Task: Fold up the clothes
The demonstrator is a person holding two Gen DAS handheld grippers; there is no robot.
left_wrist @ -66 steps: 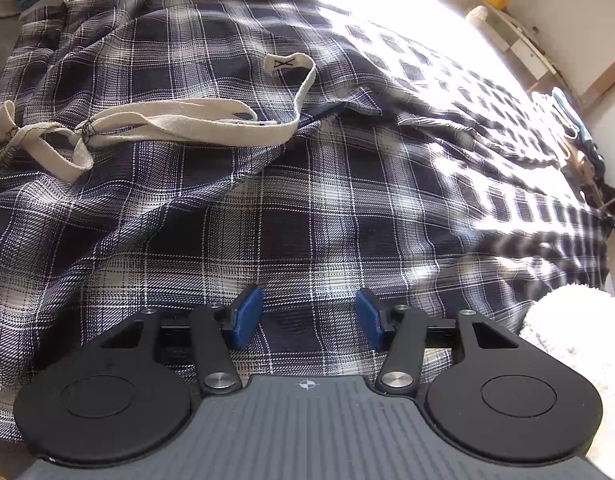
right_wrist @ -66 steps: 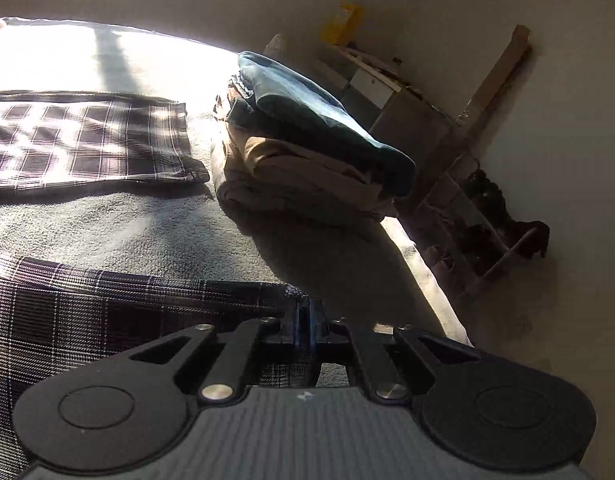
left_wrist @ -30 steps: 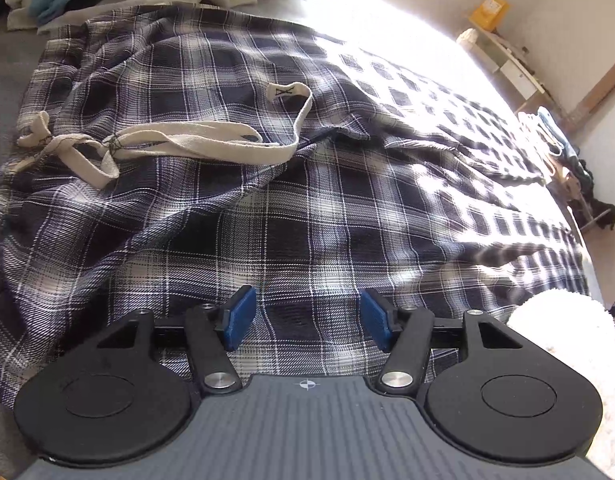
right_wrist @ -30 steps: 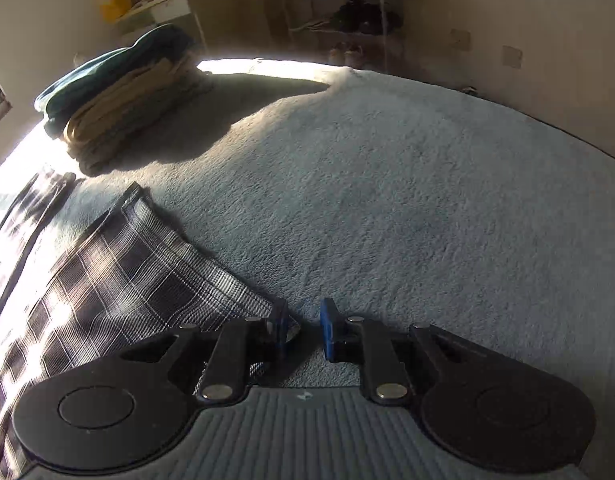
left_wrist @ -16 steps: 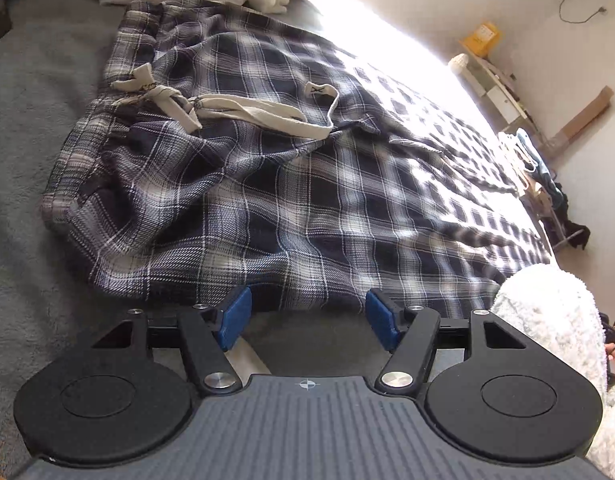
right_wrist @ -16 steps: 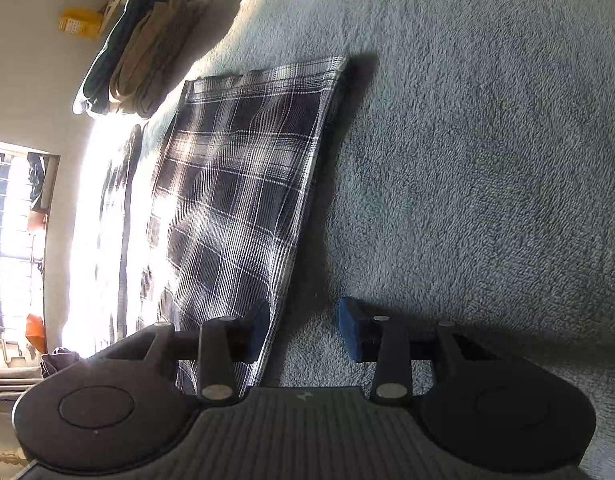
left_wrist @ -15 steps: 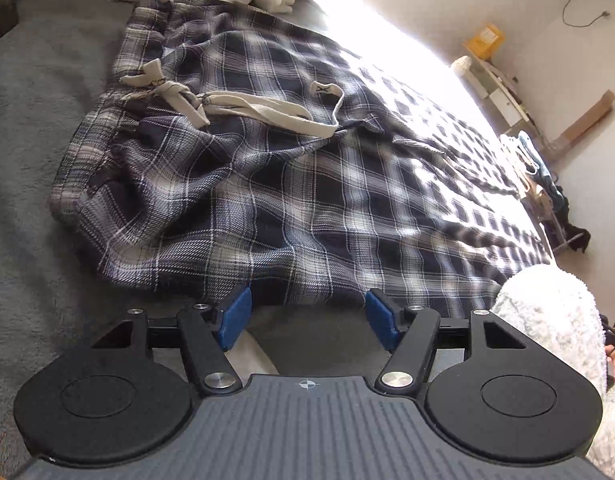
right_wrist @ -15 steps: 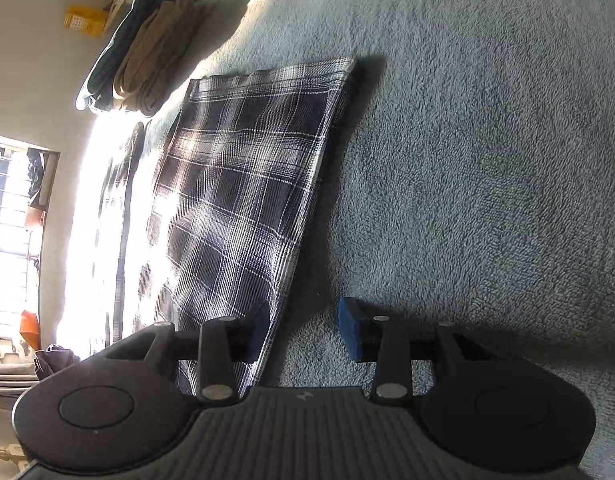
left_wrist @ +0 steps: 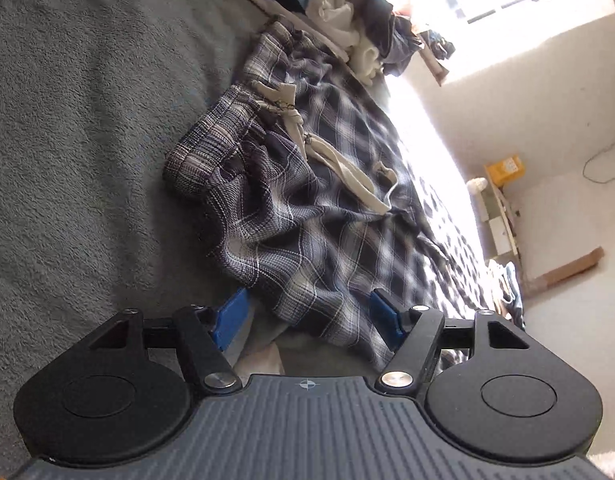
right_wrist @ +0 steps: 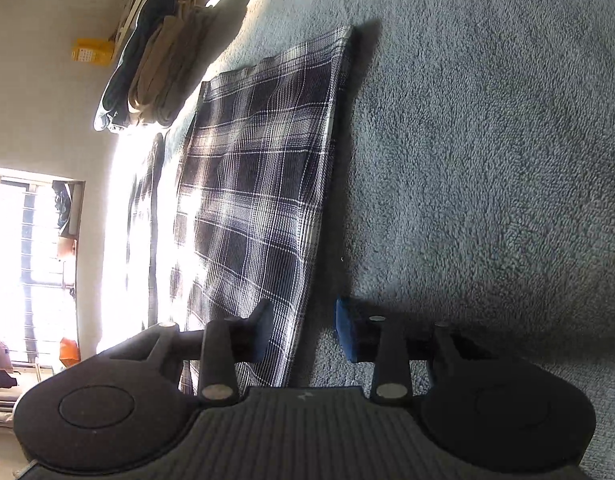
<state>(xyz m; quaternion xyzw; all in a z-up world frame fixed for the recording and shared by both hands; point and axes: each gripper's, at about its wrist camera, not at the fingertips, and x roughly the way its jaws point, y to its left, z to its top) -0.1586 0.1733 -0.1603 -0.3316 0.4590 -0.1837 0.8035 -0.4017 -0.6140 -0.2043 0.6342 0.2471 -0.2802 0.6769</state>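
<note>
Lying on the grey blanket (right_wrist: pixel 487 140), the plaid trousers (left_wrist: pixel 315 216) were spread long, waistband bunched at 11 o'clock with the drawstring (left_wrist: pixel 347 176) loose on top. Left gripper (left_wrist: pixel 309 320) gaped wide, straddling the near edge, likely to catch a fold line. Right gripper (right_wrist: pixel 303 326) stood wide too, empty, over the leg (right_wrist: pixel 259 168) edge. Folded stack (right_wrist: pixel 155 60) sat at 10 o'clock.
</note>
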